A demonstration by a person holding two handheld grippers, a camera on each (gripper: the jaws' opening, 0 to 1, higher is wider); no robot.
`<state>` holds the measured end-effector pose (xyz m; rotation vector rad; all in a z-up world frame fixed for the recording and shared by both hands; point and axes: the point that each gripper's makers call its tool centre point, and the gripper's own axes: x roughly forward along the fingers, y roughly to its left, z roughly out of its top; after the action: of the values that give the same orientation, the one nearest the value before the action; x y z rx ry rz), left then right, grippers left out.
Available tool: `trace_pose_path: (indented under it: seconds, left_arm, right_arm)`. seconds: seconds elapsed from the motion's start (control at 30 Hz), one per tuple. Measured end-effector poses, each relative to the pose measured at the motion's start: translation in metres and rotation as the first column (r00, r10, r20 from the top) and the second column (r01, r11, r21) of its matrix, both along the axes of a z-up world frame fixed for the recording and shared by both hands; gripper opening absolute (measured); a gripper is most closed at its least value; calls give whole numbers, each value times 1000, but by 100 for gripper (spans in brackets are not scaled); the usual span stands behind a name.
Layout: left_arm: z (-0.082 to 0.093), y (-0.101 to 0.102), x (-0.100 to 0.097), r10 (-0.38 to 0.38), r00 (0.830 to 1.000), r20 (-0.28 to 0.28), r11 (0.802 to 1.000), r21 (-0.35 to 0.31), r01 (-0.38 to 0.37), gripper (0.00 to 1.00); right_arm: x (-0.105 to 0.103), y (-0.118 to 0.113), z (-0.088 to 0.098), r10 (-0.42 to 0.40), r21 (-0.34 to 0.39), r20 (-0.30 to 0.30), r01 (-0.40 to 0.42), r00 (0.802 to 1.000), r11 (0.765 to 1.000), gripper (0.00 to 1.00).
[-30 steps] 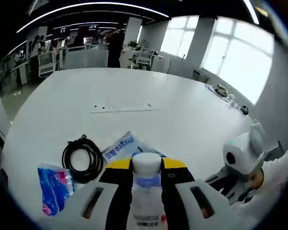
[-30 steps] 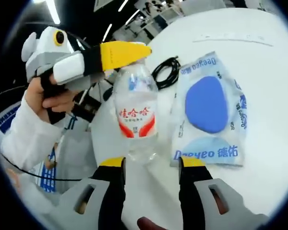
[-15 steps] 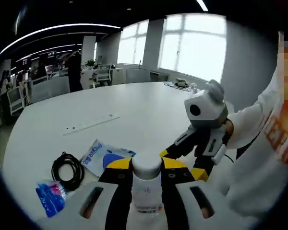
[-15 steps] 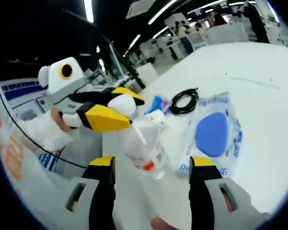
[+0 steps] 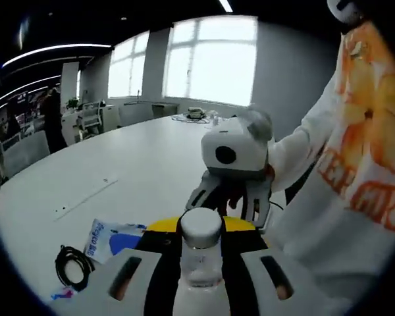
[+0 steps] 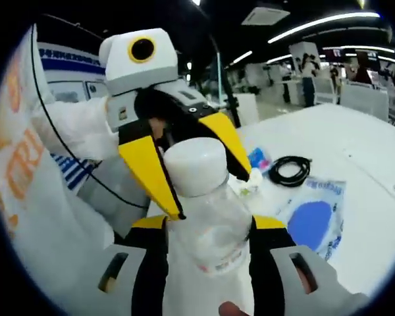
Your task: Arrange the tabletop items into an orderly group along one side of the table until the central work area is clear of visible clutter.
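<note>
Bottle: a clear plastic bottle (image 6: 207, 217) with a white cap was held off the counter, between both grippers; in the left gripper view it (image 5: 199, 263) rose cap-first from the bottom middle
Left gripper: its (image 6: 194, 174) yellow-tipped fingers (image 6: 148, 168) straddled the bottle's cap and neck in the right gripper view, pressed against it on both sides; in its own view (image 5: 201, 227) the bottle sat clamped between the fingers
Right gripper: its (image 6: 207, 227) fingers flanked the bottle's body, touching it at both sides, so clamped on the same bottle; in the left gripper view it (image 5: 234, 164) faced the camera just behind the cap
Person: a hand (image 5: 247, 191) in a white sleeve gripped the right gripper's handle
Counter: broad and white (image 5: 138, 164), stretching toward bright windows
Blue-and-white packet: lay flat on the counter (image 6: 316, 220), beyond the bottle; in the left gripper view (image 5: 112, 237) just left of the fingers
Black cable: coiled (image 6: 289, 171) beside the packet, apart from the bottle; also (image 5: 72, 263) at lower left in the left gripper view
Small blue pack: (image 6: 258, 158) near the cable coil, partly behind the left gripper's finger
</note>
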<state>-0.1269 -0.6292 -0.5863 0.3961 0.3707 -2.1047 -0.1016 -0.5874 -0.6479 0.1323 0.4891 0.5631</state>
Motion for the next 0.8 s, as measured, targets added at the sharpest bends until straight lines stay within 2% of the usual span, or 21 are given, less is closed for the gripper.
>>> trace_pose_path:
  seconds: [0.1, 0.17, 0.2, 0.23, 0.27, 0.37, 0.4, 0.43, 0.5, 0.57, 0.6, 0.63, 0.67, 0.7, 0.77, 0.8]
  left_arm:
    - [2, 1, -3, -20, 1000, 5, 1000, -9, 20, 20]
    - [1, 0, -4, -7, 1000, 8, 1000, -10, 7, 20]
    - [-1, -1, -4, 10, 1000, 10, 1000, -4, -10, 20]
    - [-2, -2, -2, 28, 1000, 9, 1000, 1, -28, 21]
    - [-6, -3, 3, 92, 996, -7, 996, 20, -92, 21]
    - [-4, -6, 6, 180, 980, -84, 984, 22, -179, 21]
    - [-4, -7, 8, 239, 962, -131, 971, 40, -236, 23]
    - [-4, -8, 9, 266, 953, -142, 964, 41, -263, 25]
    - [-10, -8, 14, 341, 934, -110, 940, 51, -337, 30]
    - [-16, -7, 6, 349, 934, -74, 936, 68, -345, 35]
    - [-22, -5, 8, 379, 925, -37, 923, 91, -375, 37]
    - [-20, -8, 11, 409, 913, -3, 911, 57, -408, 38]
    - [-19, -10, 13, 441, 898, -2, 896, 55, -440, 38]
    - [-19, -10, 15, 468, 884, -6, 882, 64, -467, 39]
    - [-14, -14, 20, 531, 845, -59, 847, 56, -528, 35]
    - [-11, -13, 27, 586, 806, -88, 811, 64, -582, 31]
  right_arm:
    - [-4, 1, 2, 4, -15, 32, -3, 999, 1000, 43]
    - [-3, -1, 1, -31, -31, 23, 32, 999, 999, 42]
    - [-3, -4, -2, -51, -71, 12, 52, 999, 996, 42]
    - [-2, -5, -3, -68, -78, 8, 68, 998, 995, 42]
    - [-1, -9, -6, -112, -67, 0, 112, 994, 991, 41]
    - [0, -12, -3, -182, -26, 16, 183, 983, 983, 40]
    - [0, -13, -3, -197, -21, 9, 198, 980, 980, 40]
    - [0, -14, -2, -218, -24, 6, 219, 976, 976, 40]
    - [4, -15, 0, -256, -33, 0, 256, 967, 966, 40]
    - [7, -16, -1, -287, -46, -23, 286, 958, 957, 41]
    - [8, -16, -2, -290, -75, -39, 287, 956, 955, 41]
    - [10, -16, -2, -287, -93, -32, 283, 957, 955, 41]
    - [11, -15, -4, -287, -119, -35, 281, 957, 952, 41]
    - [12, -15, -4, -291, -131, -26, 285, 956, 949, 41]
    - [12, -15, -2, -299, -125, -20, 295, 954, 947, 41]
    - [12, -15, -1, -306, -121, -17, 302, 952, 946, 41]
